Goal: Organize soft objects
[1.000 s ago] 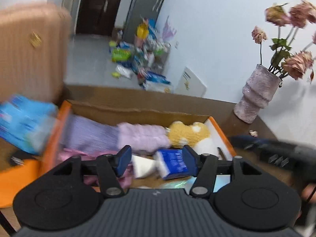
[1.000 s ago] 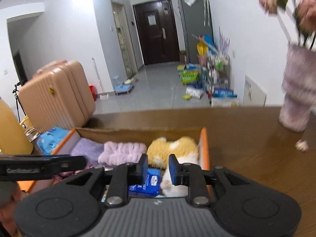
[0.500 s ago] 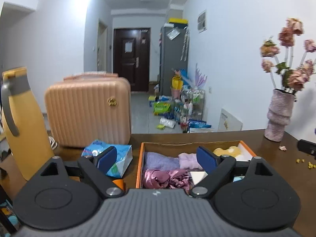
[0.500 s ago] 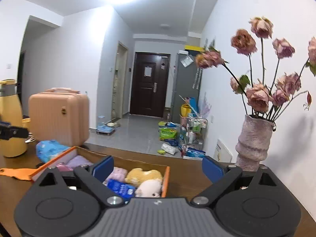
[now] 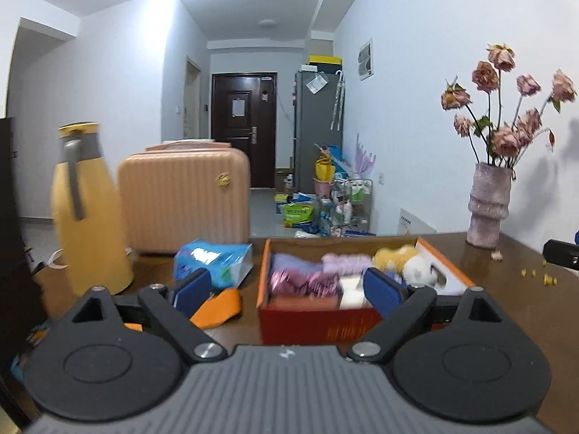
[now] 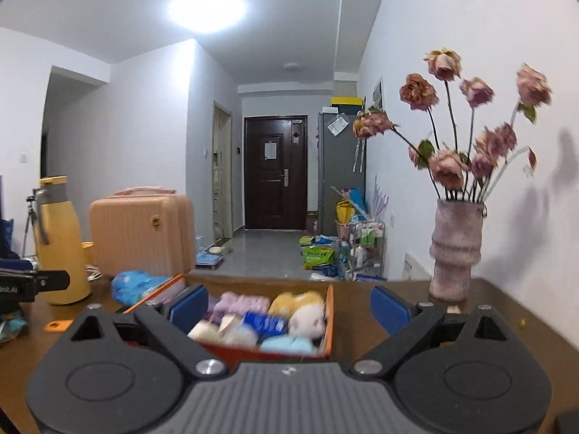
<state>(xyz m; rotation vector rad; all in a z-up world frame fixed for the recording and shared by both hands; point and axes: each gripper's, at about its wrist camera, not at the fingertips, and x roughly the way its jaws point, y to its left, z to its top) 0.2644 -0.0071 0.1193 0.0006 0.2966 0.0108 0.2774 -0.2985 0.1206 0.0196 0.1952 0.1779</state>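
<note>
- Soft objects fill the orange box (image 5: 318,320) on the brown wooden table (image 5: 506,311); the box sits ahead of both grippers, touched by neither.
- Left gripper (image 5: 287,291): its jaws have just been opening and stand spread wide, with nothing pinched between the blue pads. The box lies just beyond them, toward the right-hand pad.
- Right gripper (image 6: 289,307): jaws spread wide and empty too, the box showing in the gap between the pads, nearer the left one.
- The box is a shallow rectangular carton, orange-red outside with a plain cardboard inner wall at the back.
- Inside, from the right wrist view: a fluffy lilac ribbed piece (image 6: 240,303), a fuzzy yellow plush (image 6: 296,300), a pale pink plush (image 6: 307,322), a blue printed packet (image 6: 264,322), a pale blue soft item (image 6: 286,343) and cream pieces at the near edge. All are motion-blurred.
- The left wrist view adds a shiny pink gathered fabric (image 5: 304,282) at the box's left end.
- Left of the box lie a crinkly blue tissue pack (image 5: 213,260) and a flat orange piece (image 5: 217,307).
- Further left stand a smooth yellow thermos jug (image 5: 88,209) and a ribbed peach hard-shell case (image 5: 184,202).
- To the right, well apart from the box, a rough pinkish ridged vase (image 6: 456,249) holds dried roses (image 6: 470,126).
</note>
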